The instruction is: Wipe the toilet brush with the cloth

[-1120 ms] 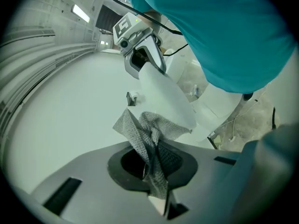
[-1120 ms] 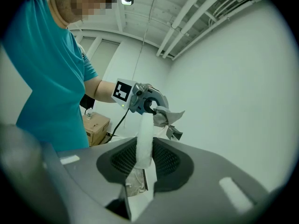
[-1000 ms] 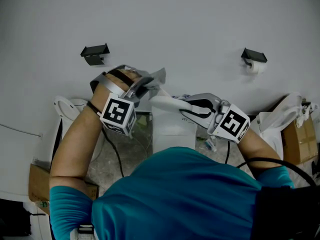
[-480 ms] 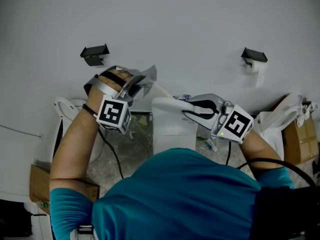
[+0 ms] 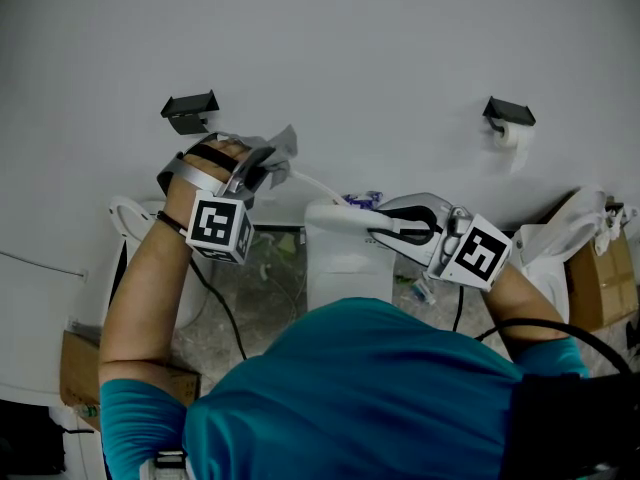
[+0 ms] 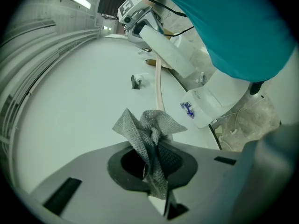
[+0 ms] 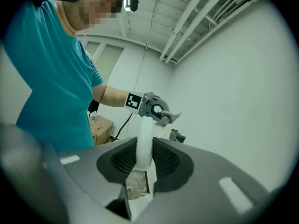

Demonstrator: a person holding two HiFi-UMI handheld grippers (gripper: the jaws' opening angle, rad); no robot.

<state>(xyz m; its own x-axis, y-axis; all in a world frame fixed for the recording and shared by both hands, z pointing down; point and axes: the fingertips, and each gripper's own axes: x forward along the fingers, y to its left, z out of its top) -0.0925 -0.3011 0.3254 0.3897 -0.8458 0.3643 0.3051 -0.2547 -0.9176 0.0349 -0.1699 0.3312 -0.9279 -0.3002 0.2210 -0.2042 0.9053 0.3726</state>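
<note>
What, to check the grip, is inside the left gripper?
A grey mesh cloth is pinched in the left gripper, its bunched end sticking out in front. How deep it reaches is hidden by the gripper's body.

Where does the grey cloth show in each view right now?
Head view: cloth upper left of centre, at the left gripper's tip.
Left gripper view: lower centre, pinched between the jaws.
Right gripper view: small, mid-frame, at the left gripper's tip across from the camera.
Shared landmark: the white toilet brush handle, visible in all three views.
</note>
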